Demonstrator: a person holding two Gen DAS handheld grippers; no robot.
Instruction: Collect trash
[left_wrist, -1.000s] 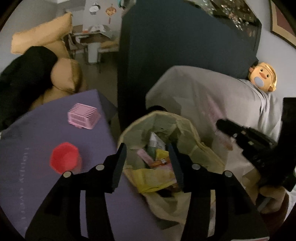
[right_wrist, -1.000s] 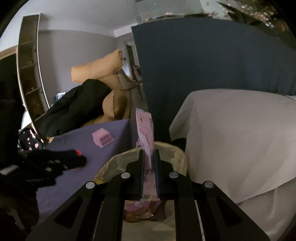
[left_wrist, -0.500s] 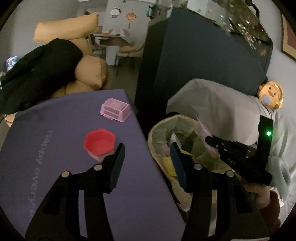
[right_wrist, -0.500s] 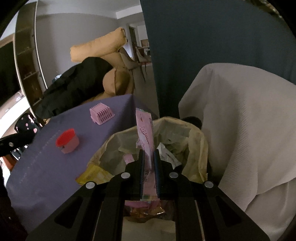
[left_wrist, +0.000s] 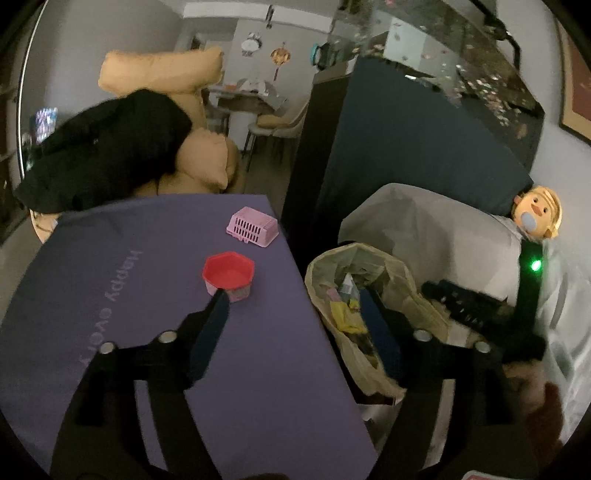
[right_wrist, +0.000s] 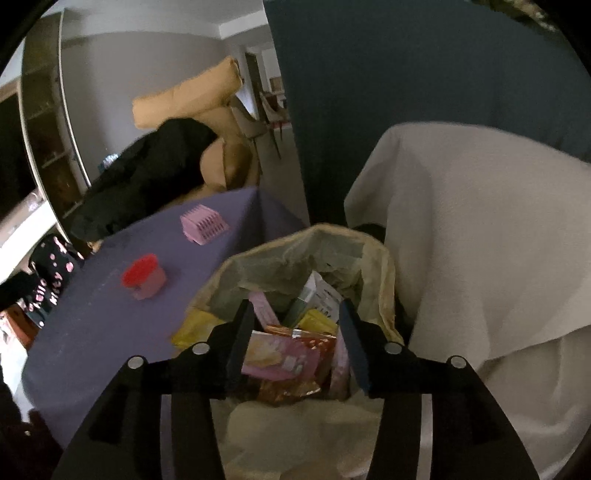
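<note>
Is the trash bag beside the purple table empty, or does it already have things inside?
Not empty. The trash bag stands open, with pink, yellow and white wrappers inside.

Sitting on one purple table are one red cup at center and one pink basket at one o'clock; one trash bag is standing at three o'clock.

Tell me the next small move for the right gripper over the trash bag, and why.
Probably lift the right gripper back out of the trash bag. Its jaws are opening with nothing pinched between them, and pink and yellow wrappers lie loose inside the bag below. The purple table shows only a red cup and a pink basket, so look elsewhere for more trash.
</note>
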